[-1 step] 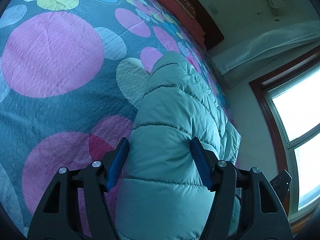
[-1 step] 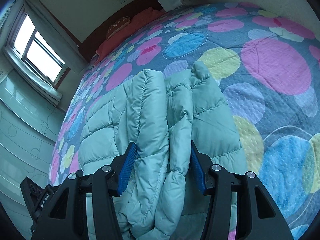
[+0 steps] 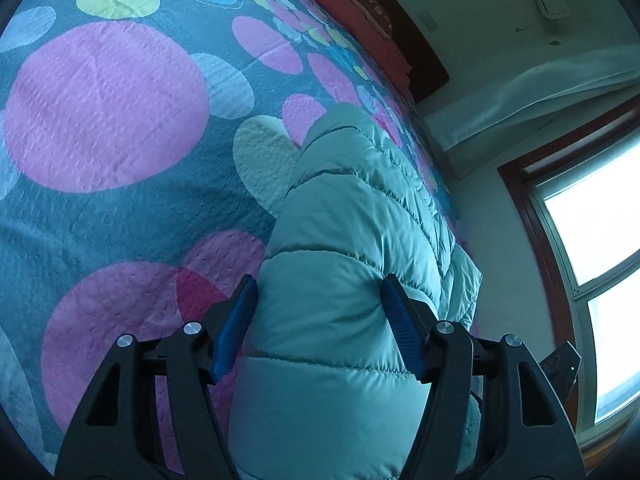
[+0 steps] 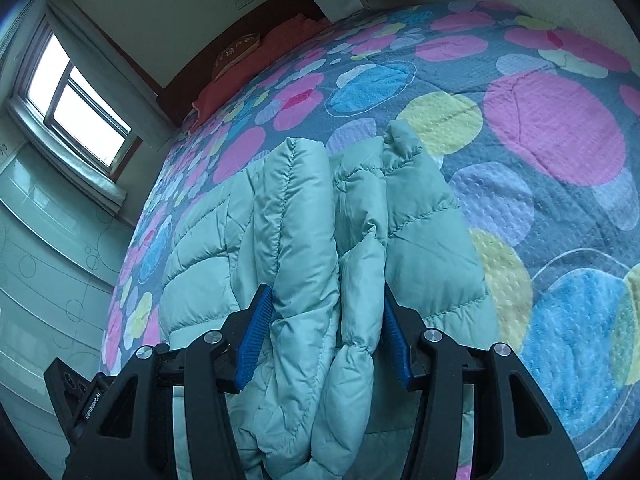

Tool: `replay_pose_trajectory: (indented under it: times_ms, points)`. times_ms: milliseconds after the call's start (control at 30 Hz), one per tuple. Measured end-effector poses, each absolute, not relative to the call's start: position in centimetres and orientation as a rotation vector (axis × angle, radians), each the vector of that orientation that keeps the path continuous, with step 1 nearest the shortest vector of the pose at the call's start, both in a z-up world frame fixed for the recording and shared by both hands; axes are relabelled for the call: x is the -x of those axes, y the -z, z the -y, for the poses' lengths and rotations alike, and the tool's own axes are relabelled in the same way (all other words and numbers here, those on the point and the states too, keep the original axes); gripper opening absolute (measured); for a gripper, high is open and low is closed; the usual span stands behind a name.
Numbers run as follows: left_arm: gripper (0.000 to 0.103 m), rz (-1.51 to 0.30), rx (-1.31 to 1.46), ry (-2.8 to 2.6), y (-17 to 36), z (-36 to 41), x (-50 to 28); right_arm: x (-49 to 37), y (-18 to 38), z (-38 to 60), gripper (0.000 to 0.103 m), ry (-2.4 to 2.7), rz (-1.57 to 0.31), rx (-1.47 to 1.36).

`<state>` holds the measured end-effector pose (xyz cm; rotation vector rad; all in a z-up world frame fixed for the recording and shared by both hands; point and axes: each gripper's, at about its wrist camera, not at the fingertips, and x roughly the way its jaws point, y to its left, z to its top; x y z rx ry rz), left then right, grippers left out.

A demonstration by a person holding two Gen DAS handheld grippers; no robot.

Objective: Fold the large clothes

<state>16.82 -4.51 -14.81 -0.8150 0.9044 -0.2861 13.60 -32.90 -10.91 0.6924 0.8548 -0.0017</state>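
A mint-green quilted puffer jacket lies partly folded on the bed. In the left wrist view a thick folded roll of it fills the space between the blue pads, and my left gripper is shut on that roll. In the right wrist view the jacket shows two padded folds side by side, with a small collar or cuff end at the far tip. My right gripper is shut on the bunched layers, with both pads pressed into the fabric. What lies under the folds is hidden.
The bedspread is grey-blue with large pink, blue and yellow circles. An orange-red pillow and a dark headboard sit at the far end. A bright window and curtain lie beside the bed, which runs close to the wall.
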Motion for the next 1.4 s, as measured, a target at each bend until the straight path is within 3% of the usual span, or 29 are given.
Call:
replay_pose_trajectory:
  times_ms: [67,100,133,233,367,700,900,1167,1400]
  points:
    - [0.066,-0.905,0.814,0.28,14.8,4.6,-16.9,-14.1,11.3,32.9,0.053,-0.011,-0.857,-0.71]
    - [0.066,-0.904,0.805,0.278,14.6,4.7,-16.9,-14.3,11.4,32.7,0.047,-0.024,-0.856,-0.705]
    - [0.066,-0.901,0.799,0.279,14.3,4.8,-16.8,-14.4,11.3,32.5,0.026,-0.039,-0.853,-0.695]
    - [0.066,-0.885,0.796,0.298,13.4,4.9,-16.7,-14.0,9.8,33.0,0.013,-0.052,-0.805,-0.673]
    - [0.066,-0.889,0.732,0.327,12.8,6.5,-16.8,-13.4,9.1,35.0,0.012,-0.035,-0.791,-0.646]
    - [0.07,-0.994,0.623,0.309,16.1,9.9,-18.3,-13.4,15.4,39.2,0.012,-0.026,-0.843,-0.776]
    - [0.069,-0.949,0.623,0.279,13.9,8.2,-16.3,-12.1,12.9,39.6,0.02,-0.015,-0.827,-0.753]
    - [0.069,-0.804,0.582,0.348,10.1,8.2,-12.8,-7.2,7.4,37.7,0.021,-0.102,-0.7,-0.717]
    - [0.069,-0.965,0.56,0.302,13.9,9.7,-14.6,-7.9,12.0,36.1,0.018,-0.097,-0.865,-0.702]
